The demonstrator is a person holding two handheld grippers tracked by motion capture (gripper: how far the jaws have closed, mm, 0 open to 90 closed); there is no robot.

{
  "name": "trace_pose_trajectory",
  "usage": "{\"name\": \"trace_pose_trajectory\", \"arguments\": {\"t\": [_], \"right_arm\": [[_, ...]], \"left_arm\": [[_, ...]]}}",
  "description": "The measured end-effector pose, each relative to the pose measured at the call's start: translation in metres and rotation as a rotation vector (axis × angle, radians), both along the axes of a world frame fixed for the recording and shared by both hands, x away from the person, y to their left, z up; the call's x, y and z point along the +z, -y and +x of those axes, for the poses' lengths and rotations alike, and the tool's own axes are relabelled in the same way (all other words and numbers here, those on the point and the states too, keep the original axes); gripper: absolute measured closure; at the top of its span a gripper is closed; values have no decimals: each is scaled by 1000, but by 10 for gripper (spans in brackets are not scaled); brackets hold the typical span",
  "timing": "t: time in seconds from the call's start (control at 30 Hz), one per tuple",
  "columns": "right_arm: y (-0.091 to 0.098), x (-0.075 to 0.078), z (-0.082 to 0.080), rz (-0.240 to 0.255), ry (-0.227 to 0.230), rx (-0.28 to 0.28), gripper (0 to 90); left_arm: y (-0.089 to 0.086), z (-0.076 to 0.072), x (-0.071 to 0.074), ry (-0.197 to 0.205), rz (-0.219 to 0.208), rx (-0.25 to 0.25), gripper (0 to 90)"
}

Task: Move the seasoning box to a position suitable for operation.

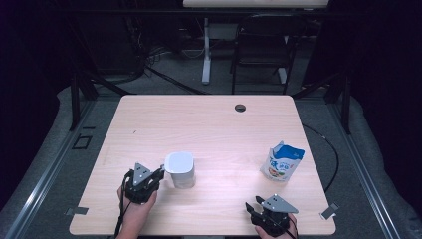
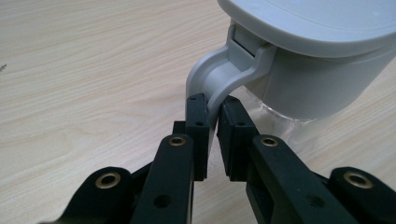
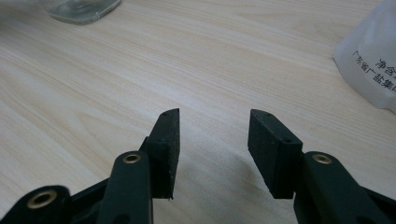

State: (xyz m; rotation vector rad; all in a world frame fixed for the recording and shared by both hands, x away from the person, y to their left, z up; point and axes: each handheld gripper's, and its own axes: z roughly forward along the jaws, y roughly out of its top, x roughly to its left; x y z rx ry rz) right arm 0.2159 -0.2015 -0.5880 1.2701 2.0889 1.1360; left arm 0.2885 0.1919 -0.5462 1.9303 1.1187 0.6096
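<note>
A light grey jug [image 1: 180,169] with a lid and a clear glass base stands on the wooden table [image 1: 209,119], front left of centre. My left gripper [image 1: 161,172] reaches it from the left. In the left gripper view the jug [image 2: 303,56] looms at the upper right and its curved handle [image 2: 212,79] runs down between the pads; the gripper [image 2: 212,109] is shut on the handle. My right gripper [image 1: 252,205] rests near the table's front right edge, open [image 3: 214,126] with bare wood between its pads. A blue and white pouch [image 1: 282,162] stands at the right.
The pouch [image 3: 373,56] shows at the right edge of the right gripper view, and the jug's glass base [image 3: 81,9] at its top left. A cable hole [image 1: 240,107] sits near the table's far edge. A dark chair [image 1: 263,45] stands behind the table.
</note>
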Motion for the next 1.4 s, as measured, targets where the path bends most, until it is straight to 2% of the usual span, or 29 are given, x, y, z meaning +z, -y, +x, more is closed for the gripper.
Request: {"name": "trace_pose_trajectory", "arguments": {"t": [0.33,0.77,1.4], "right_arm": [[-1,0,0,-3,2,4,538],[-1,0,-1,-5,2,1,538],[-3,0,-2,-4,9,5,538]], "left_arm": [[9,-11,1,-3,1,2,831],[24,-26,2,-19,5,-30,832],[40,-48,3,-13,22,-40,836]]}}
